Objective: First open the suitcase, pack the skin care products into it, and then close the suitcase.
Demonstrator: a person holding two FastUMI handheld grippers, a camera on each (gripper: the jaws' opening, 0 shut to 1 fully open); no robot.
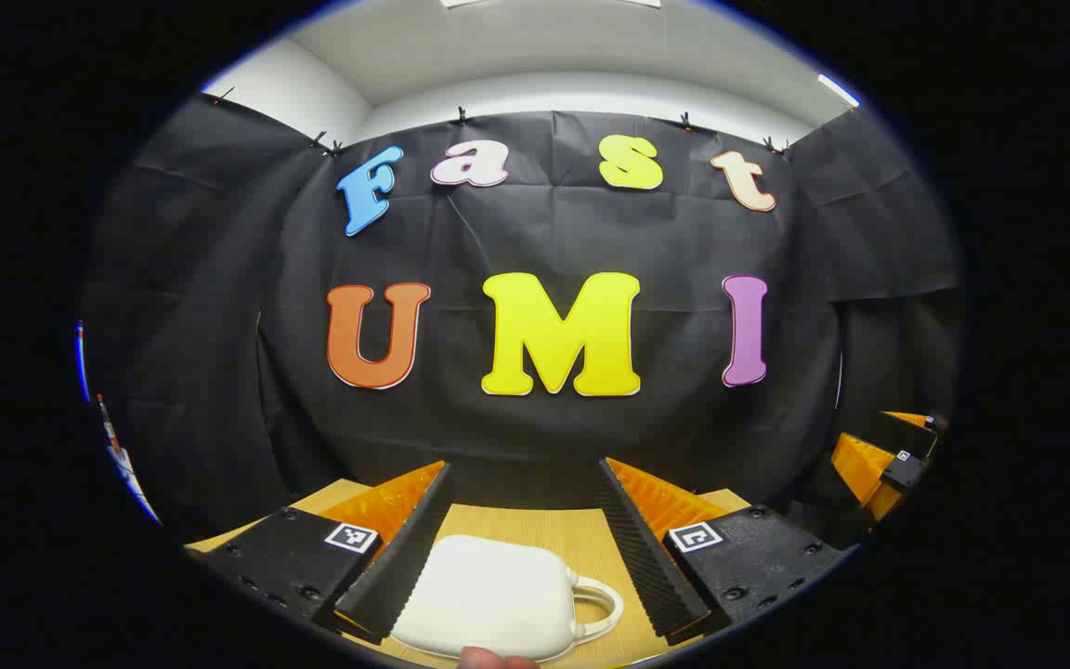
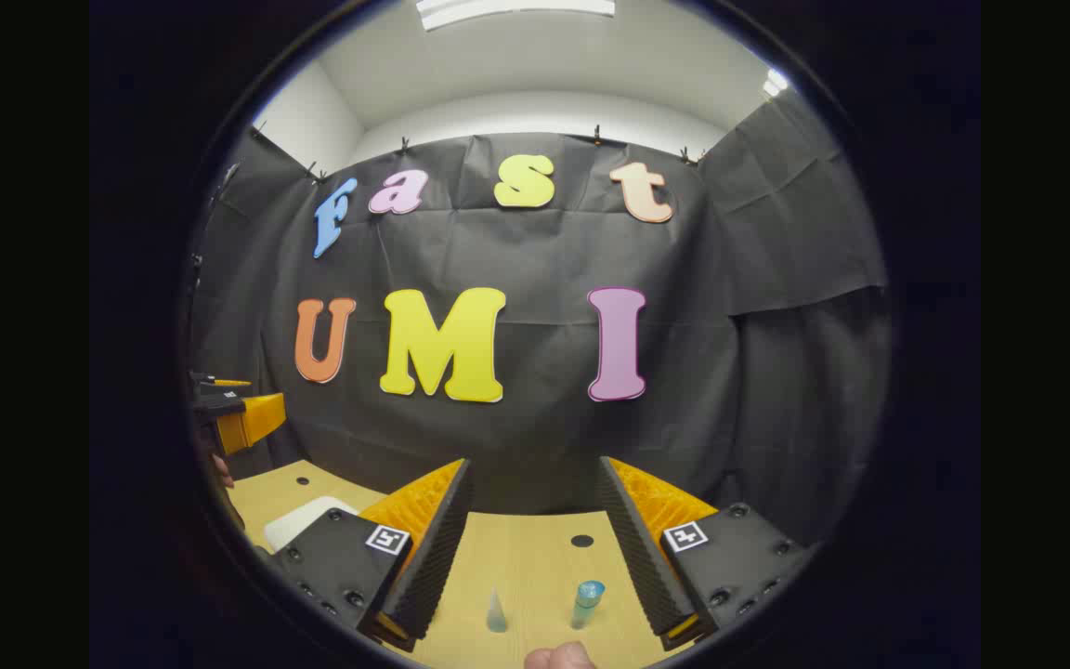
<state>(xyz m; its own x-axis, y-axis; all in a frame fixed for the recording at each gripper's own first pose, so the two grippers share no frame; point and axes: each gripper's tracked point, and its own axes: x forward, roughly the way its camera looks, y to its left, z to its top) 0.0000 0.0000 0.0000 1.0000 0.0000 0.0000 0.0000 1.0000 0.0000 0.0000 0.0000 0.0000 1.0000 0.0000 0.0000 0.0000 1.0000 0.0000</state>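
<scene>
Suitcase (image 1: 489, 595): white, closed, lying on the table (image 1: 535, 525) between left gripper (image 1: 524, 492) fingers, handle to the right.
Fingers: both grippers wide, empty.
Products: two small bottles (image 2: 588, 602) before right gripper (image 2: 535, 488).
Advice: lift the lid first, slowly.

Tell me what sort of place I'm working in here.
Likely a recording booth rather than a home: black cloth clipped up as the wall, a plain white ceiling with strip lights, and a bare wooden table carrying just a small white suitcase and two little bottles.
</scene>
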